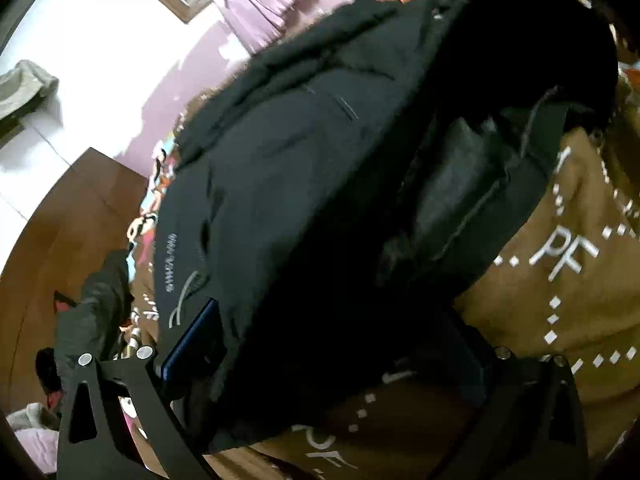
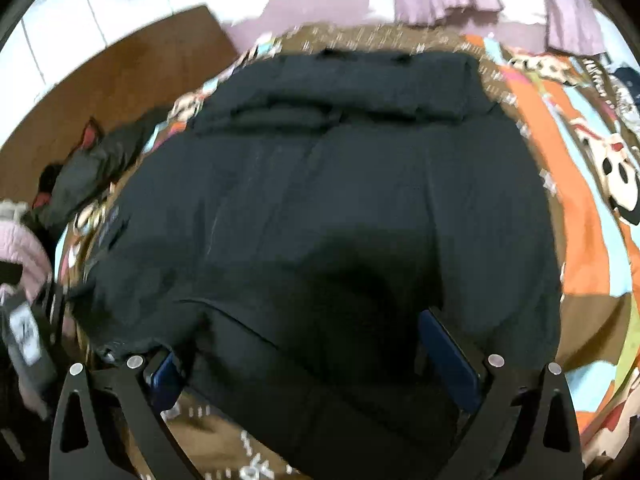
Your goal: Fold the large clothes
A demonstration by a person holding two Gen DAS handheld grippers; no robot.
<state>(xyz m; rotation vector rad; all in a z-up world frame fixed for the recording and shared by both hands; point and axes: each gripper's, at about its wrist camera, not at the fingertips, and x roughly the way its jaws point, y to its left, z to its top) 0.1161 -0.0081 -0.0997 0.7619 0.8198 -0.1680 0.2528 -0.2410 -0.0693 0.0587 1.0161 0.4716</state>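
Right wrist view: black jacket between spread fingers of right hand-held gripper.

Both wrist views close above black jacket, facing down

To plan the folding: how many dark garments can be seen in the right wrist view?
2: the large black jacket spread on the patterned bedspread, and a smaller dark garment at the bed's left edge. Others may be hidden.
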